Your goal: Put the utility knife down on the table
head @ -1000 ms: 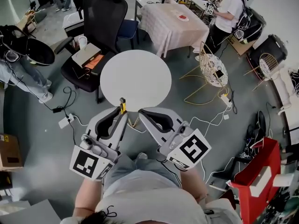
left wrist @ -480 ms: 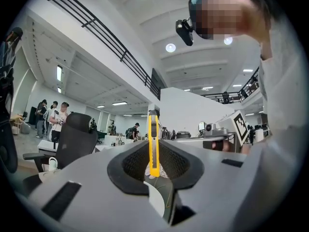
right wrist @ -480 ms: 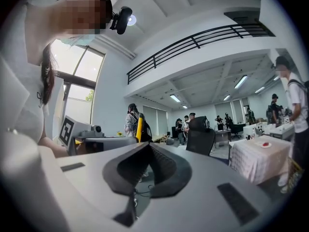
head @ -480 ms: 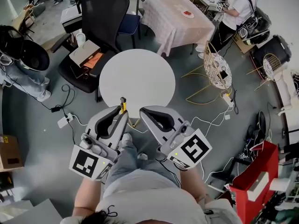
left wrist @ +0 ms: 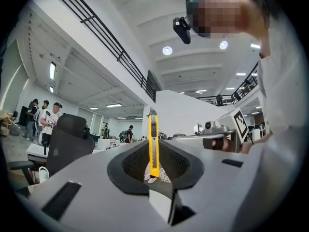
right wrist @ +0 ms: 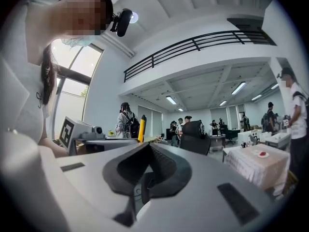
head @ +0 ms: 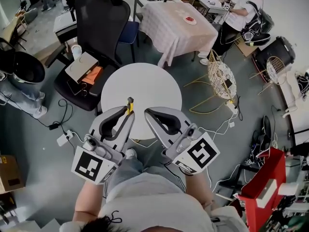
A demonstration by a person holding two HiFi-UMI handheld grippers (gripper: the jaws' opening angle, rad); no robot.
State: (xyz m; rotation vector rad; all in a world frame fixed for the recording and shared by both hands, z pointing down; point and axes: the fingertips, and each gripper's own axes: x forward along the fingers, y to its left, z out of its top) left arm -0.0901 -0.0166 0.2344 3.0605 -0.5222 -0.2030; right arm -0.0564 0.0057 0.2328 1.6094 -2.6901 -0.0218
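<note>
Both: side by side over table (head: 145,81), near rim.
L gripper (head: 130,116): jaws pinched on knife (head: 129,103), yellow body along jaws, end poking past tips.
R gripper (head: 148,114): jaws pressed together, nothing btwn; idle.
Knife: in air over tabletop, not yet down.
Why: prob. lined up so release lands it on table.

The utility knife (left wrist: 153,146) is glossy yellow plastic. The left tool (head: 129,114) and right tool (head: 147,113) are matt grey plastic, with black ribbed pads (left wrist: 133,161). The desk (head: 145,81) is smooth and matt white.
</note>
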